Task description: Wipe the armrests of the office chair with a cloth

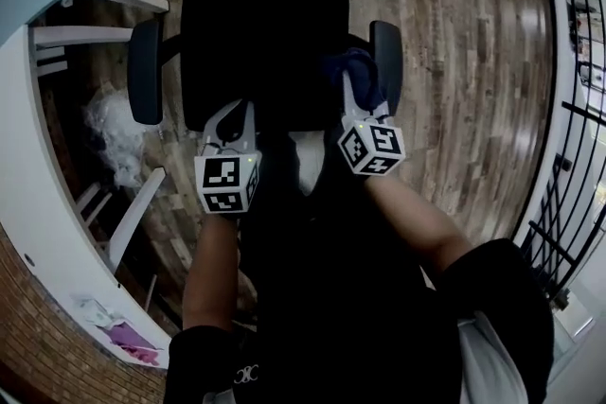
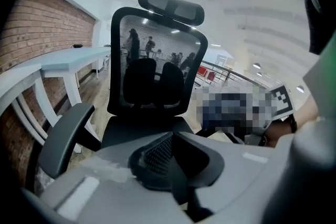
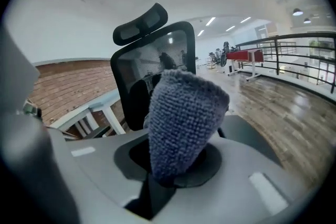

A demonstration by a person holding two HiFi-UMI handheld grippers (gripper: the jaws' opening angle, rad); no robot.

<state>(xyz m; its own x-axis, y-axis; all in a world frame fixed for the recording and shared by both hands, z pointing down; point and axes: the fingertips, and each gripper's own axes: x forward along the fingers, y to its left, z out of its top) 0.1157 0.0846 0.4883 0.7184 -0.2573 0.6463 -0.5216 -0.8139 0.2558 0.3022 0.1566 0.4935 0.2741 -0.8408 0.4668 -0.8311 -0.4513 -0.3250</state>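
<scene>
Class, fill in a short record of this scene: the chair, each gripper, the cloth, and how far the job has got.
Chair: black office chair, mesh back, headrest
Left gripper: jaws together, nothing between them, over the seat
Right gripper: jaws shut on the cloth
Cloth: blue-grey, nubbly, sticking out of the jaws
Right-hand armrest: cloth close beside it; contact cannot be told
Left-hand armrest: no gripper on it

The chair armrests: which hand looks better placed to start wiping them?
Right, most likely. The right tongs grip the blue cloth and sit close beside the right-hand armrest. The left tongs are shut with nothing in them, and are farther from the other armrest.
</scene>
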